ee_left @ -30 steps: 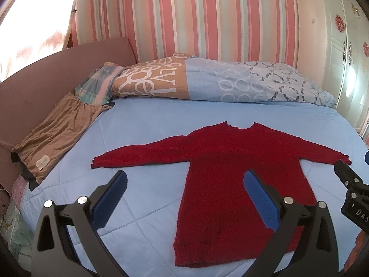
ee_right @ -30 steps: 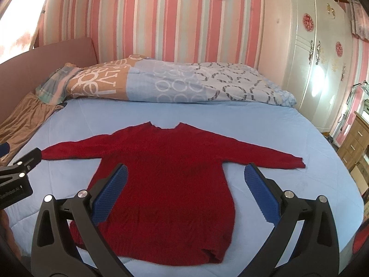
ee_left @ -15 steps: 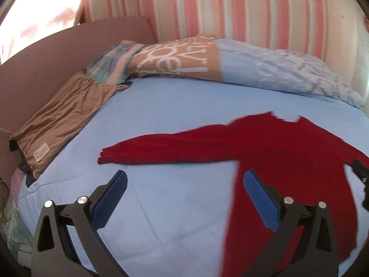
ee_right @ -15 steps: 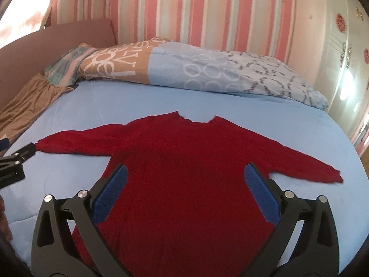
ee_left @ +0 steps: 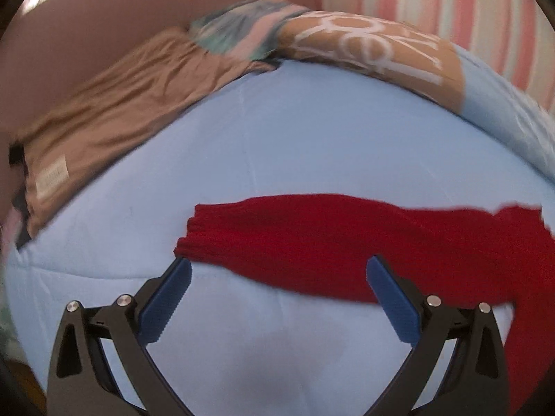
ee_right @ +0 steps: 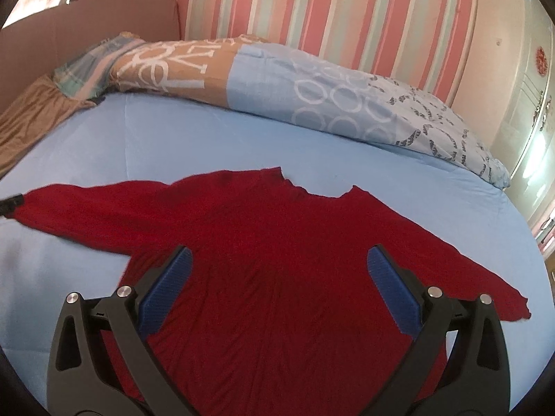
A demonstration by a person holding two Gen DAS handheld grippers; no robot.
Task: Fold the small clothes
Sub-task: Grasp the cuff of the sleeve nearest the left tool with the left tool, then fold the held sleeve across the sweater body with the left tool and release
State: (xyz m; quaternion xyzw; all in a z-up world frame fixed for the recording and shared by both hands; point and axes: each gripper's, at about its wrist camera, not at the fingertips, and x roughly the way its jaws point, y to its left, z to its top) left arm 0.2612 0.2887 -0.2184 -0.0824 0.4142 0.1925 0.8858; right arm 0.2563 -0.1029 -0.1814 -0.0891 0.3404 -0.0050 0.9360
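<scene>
2 grippers hang over a bed, each with its blue-padded fingers spread wide and nothing between them. Nearest the left gripper (ee_left: 277, 274), bare light-blue bedsheet (ee_left: 277, 145) fills the gap between the fingers. Just ahead of the tips lies 1 sleeve (ee_left: 295, 239) of the red sweater (ee_right: 277, 260), stretched across the view; its cuff sits just past the left-side fingertip, and the cloth runs behind the right-side fingertip toward the sweater's body at the right edge. Whether either tip touches the knit cannot be told. Farther ahead and to the left, a brown garment (ee_left: 114, 111) lies along the bed's edge against a brown headboard (ee_left: 104, 17).

Below the right gripper (ee_right: 277, 270), the sweater's body lies flat, spanning the whole gap between its fingers. Its other sleeve (ee_right: 485, 277) runs out behind and beyond the right-side finger. The neckline lies ahead, then more sheet, then a folded patterned duvet (ee_right: 312, 93) across the far side, under a striped wall (ee_right: 312, 7). A white wardrobe (ee_right: 520, 86) stands far right.
</scene>
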